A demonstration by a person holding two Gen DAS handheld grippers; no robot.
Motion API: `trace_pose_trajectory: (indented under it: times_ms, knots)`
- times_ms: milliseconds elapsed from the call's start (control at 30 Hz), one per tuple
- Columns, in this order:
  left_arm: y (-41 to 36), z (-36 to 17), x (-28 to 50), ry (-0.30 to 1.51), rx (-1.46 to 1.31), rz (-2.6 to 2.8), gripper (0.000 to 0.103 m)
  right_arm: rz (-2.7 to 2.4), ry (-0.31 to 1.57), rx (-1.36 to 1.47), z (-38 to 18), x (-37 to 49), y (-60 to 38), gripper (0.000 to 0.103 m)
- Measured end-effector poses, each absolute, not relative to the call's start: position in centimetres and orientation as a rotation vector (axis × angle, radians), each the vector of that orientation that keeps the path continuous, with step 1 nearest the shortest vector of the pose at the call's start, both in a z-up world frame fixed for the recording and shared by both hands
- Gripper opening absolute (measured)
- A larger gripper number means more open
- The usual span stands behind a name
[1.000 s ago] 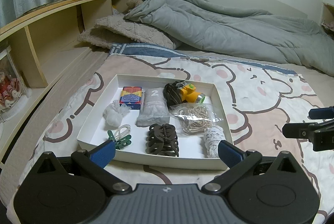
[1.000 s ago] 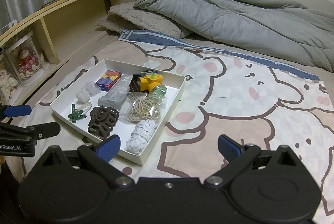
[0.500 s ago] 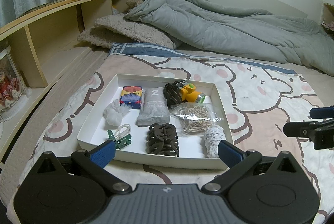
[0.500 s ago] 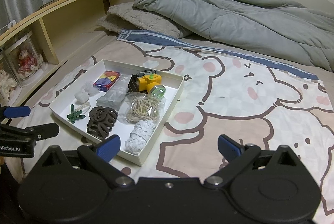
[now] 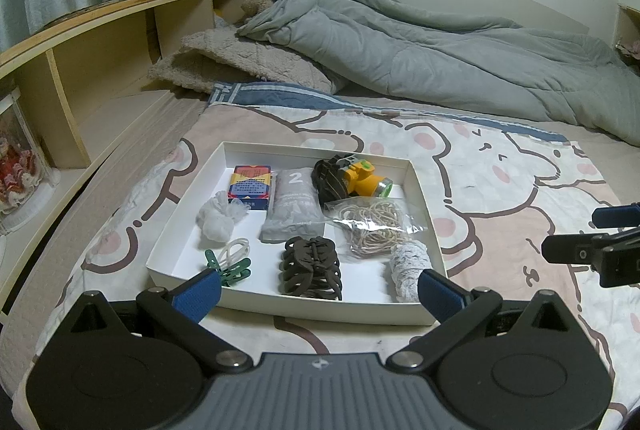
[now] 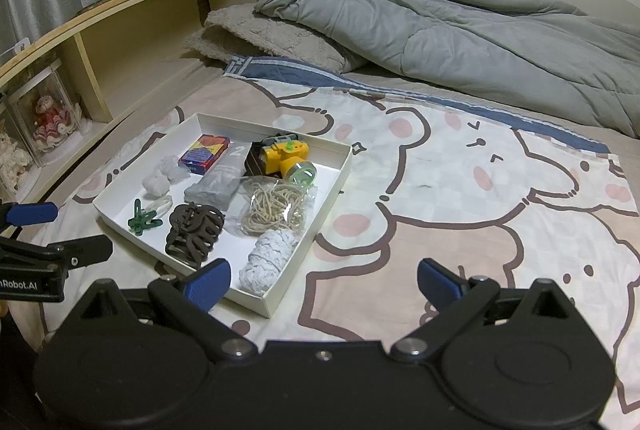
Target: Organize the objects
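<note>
Left to right: a wooden bedside shelf (image 5: 100, 69) borders the bed at far left, with a strip of plain mattress between it and the cartoon-bear bedspread (image 5: 500, 165). A shallow white tray (image 5: 192, 197) lies on the bedspread's left half, its near rim just ahead of the left gripper (image 5: 320, 294), whose blue-padded fingers (image 5: 198, 292) are spread wide and hold nothing. Within the tray, from the left wall: a white plastic wad (image 5: 218, 220) and, nearer, green clothespins (image 5: 230, 266) with a white loop; a red-and-blue card box (image 5: 250, 181) at the back; a grey sachet marked "2" (image 5: 292, 205); a brown claw hair clip (image 5: 312, 268) near the front rim; a yellow headlamp (image 5: 360, 179) at the back right; a clear bag of rubber bands (image 5: 372, 226); and a white lace roll (image 5: 408, 266) against the front right corner. Right of the tray, the bedspread lies flat and bare. The right gripper (image 6: 324, 282) hovers there, fingers equally wide apart and unloaded. A grey duvet (image 5: 440, 57) is heaped along the far edge.
</note>
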State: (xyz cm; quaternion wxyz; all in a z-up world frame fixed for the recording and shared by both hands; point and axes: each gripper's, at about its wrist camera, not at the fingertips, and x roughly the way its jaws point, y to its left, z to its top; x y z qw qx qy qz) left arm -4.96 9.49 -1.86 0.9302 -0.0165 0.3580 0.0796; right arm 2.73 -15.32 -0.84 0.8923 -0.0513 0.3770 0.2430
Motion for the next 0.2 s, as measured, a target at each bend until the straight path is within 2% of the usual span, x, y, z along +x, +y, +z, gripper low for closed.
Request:
trace_pose_trajectory:
  times_ms: [200]
  knots:
    - [9.44, -1.92, -4.94, 0.738, -0.04, 0.167, 0.103, 0.503, 0.784, -0.106, -0.92, 2.72, -15.32, 0.101]
